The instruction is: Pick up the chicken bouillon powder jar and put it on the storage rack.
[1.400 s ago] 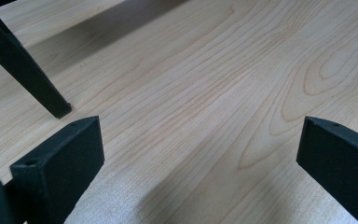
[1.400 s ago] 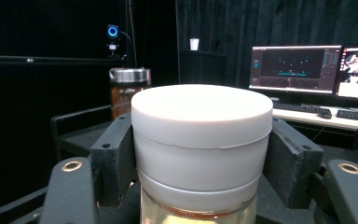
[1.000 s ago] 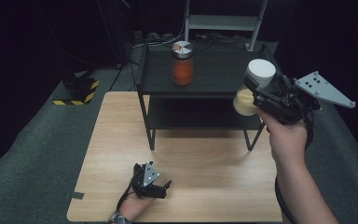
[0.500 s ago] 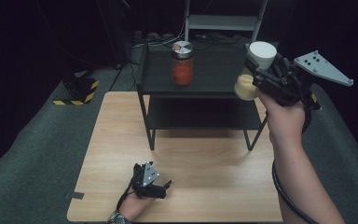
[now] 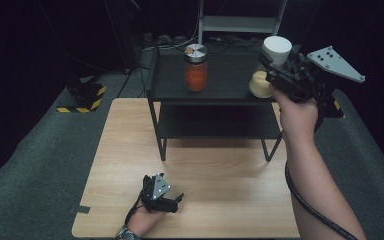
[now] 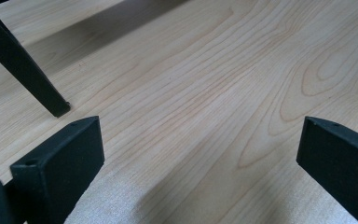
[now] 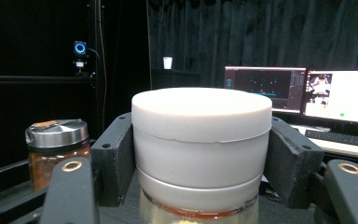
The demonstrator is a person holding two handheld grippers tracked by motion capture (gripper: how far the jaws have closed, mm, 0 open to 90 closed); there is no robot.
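My right gripper (image 5: 276, 66) is shut on a white-lidded jar (image 5: 277, 49) with pale yellow contents, holding it upright above the right end of the black shelf's (image 5: 230, 80) top board. In the right gripper view the jaws press both sides of the jar (image 7: 200, 140) just under its lid. A second jar (image 5: 196, 67) with orange contents and a metal lid stands on the shelf top to the left, also seen as the orange jar (image 7: 58, 149) beyond the left jaw. My left gripper (image 5: 172, 202) rests open on the wooden table (image 5: 230, 200), jaws wide apart over bare wood (image 6: 200, 158).
The shelf stands on the table's far half, one of its legs (image 6: 23, 65) close to my left gripper. A black-and-yellow block (image 5: 85, 95) lies on the floor at the left. Lit monitors (image 7: 340, 95) glow behind the shelf.
My right hand has carried the white-lidded jar farther away and slightly up, from the shelf's front right edge to above its top board. The left gripper has stayed still.
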